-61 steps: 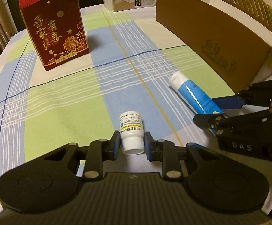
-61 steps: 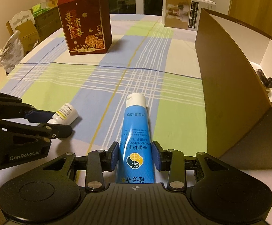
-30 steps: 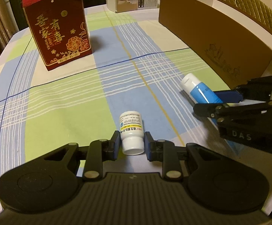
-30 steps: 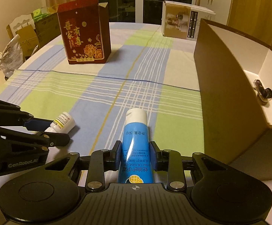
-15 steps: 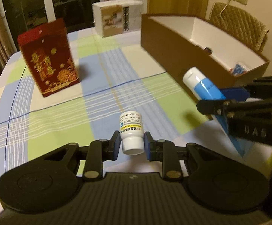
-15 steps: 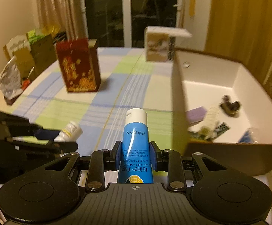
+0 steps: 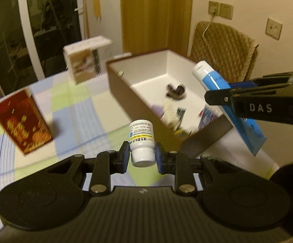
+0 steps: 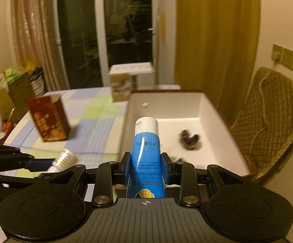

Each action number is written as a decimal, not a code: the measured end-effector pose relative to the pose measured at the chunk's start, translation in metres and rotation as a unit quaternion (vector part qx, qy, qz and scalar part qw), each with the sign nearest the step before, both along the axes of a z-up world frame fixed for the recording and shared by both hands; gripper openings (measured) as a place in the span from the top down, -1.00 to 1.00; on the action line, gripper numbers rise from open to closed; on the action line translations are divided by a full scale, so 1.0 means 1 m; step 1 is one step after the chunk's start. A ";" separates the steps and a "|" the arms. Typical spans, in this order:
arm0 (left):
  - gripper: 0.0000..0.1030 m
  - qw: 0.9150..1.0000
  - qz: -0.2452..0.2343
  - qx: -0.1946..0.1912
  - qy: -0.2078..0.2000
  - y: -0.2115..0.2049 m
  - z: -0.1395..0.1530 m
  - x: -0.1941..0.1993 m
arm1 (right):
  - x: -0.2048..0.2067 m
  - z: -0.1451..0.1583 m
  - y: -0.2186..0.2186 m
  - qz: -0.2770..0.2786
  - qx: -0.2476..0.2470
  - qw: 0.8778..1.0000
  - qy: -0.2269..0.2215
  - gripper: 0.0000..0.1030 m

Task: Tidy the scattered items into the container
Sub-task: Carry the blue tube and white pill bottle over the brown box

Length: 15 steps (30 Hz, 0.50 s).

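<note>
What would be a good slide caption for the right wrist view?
Right gripper carries a blue hand-cream tube above the open box.

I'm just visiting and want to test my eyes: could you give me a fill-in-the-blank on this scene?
1. The left tool grips a small white ____.
2. The right tool grips a tube coloured ____.
3. The open container is white inside and ____ outside.

Missing: bottle; blue; brown

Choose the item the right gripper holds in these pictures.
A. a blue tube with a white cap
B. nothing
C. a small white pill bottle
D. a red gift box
A: the right gripper is clamped on the blue tube, white cap pointing forward over the container.
</note>
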<state>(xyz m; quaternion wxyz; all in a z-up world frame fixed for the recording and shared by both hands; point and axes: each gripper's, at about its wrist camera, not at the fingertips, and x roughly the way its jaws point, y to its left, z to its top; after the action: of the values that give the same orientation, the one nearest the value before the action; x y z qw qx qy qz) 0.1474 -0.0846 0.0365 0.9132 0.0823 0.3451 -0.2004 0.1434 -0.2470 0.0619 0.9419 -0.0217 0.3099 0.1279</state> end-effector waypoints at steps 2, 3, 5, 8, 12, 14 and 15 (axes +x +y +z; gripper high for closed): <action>0.57 1.000 -0.008 -0.002 -0.007 -0.011 0.007 0.007 | 0.008 0.004 -0.015 -0.013 0.003 1.000 -0.001 0.36; 0.57 1.000 -0.012 -0.002 -0.010 -0.017 0.010 0.011 | 0.012 0.005 -0.020 -0.018 0.005 1.000 0.000 0.36; 0.57 1.000 -0.020 -0.003 -0.016 -0.030 0.015 0.020 | 0.020 0.005 -0.033 -0.028 0.007 1.000 0.001 0.36; 0.57 0.999 -0.033 -0.002 -0.019 -0.048 0.018 0.035 | 0.030 0.005 -0.048 -0.039 0.013 0.999 0.005 0.36; 0.57 0.999 -0.053 0.004 -0.013 -0.068 0.013 0.051 | 0.041 0.000 -0.062 -0.050 0.017 0.999 0.011 0.36; 0.57 0.998 -0.063 0.013 -0.008 -0.079 0.007 0.060 | 0.044 -0.002 -0.068 -0.054 0.020 0.998 0.015 0.36; 0.57 0.998 -0.068 0.016 -0.005 -0.083 0.003 0.064 | 0.046 -0.004 -0.071 -0.056 0.021 0.998 0.018 0.36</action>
<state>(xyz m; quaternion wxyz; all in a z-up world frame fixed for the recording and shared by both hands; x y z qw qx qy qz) 0.2115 -0.1679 0.0400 0.8977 0.1215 0.3374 -0.2561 0.1898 -0.3175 0.0577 0.9420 0.0177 0.3249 0.0820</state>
